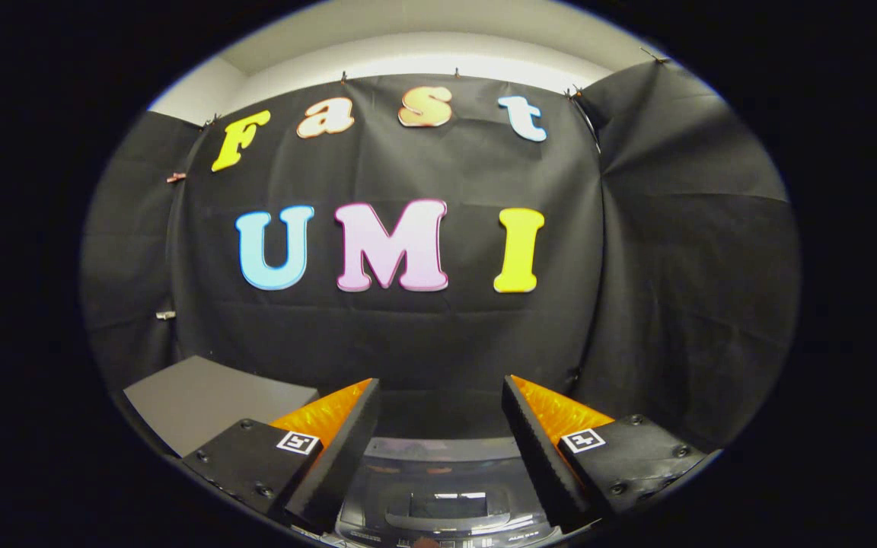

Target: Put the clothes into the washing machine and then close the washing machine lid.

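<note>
My gripper (440, 392) is open, its two fingers spread wide with nothing between them. Below and between the fingers lies the top of the washing machine (438, 487), with a glossy dark lid (442, 476) that appears to lie flat and closed. A handle recess (446, 506) shows near the lid's front. I see no clothes.
A grey flat panel (210, 399) sits to the left of the left finger, beside the machine. The black cloth wall (408, 335) stands close behind the machine and wraps around the right side (697, 304).
</note>
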Motion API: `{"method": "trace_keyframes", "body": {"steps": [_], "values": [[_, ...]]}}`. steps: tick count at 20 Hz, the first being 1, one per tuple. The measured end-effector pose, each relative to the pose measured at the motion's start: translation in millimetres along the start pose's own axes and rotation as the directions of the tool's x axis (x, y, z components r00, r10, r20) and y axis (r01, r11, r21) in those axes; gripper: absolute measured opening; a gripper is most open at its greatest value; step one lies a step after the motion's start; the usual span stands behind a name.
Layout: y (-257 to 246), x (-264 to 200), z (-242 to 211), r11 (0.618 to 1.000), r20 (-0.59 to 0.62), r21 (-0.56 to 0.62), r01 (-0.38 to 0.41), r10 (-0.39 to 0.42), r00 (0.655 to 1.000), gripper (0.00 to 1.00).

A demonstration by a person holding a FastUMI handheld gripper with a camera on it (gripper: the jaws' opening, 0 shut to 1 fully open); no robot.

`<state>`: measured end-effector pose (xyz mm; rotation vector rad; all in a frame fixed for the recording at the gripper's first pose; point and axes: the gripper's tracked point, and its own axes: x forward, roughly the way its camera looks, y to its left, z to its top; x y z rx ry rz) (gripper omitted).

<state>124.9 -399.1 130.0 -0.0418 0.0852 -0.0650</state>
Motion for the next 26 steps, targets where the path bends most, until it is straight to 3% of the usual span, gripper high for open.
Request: {"method": "trace_keyframes", "body": {"steps": [5, 10, 26], "values": [[21, -22, 59, 0.999, 0.081, -0.023, -0.025, 0.026, 0.996, 0.99], [45, -35, 87, 0.998, 0.119, -0.014, -0.061, 0.062, 0.991, 0.99], [52, -32, 77, 0.998, 0.07, -0.018, -0.055, 0.056, 0.996, 0.99]]}}
